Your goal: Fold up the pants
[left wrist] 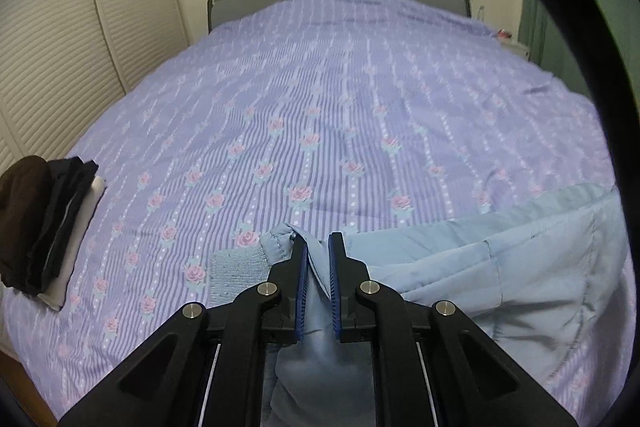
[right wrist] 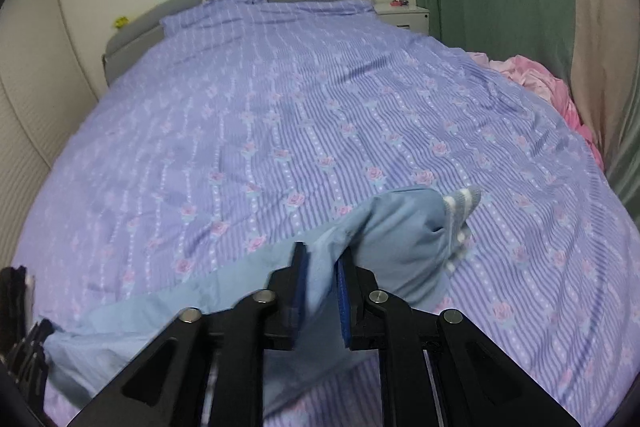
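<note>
Light-blue pants (left wrist: 500, 267) lie along the near edge of the bed (left wrist: 340, 87), on its purple floral cover. Both tools pinch the cloth between blue pads: the left gripper (left wrist: 318, 247) near one end, the right gripper (right wrist: 322, 259) near a striped knit cuff (right wrist: 460, 207). Dark folded clothes (left wrist: 36, 219) sit stacked at the bed's left edge.
</note>
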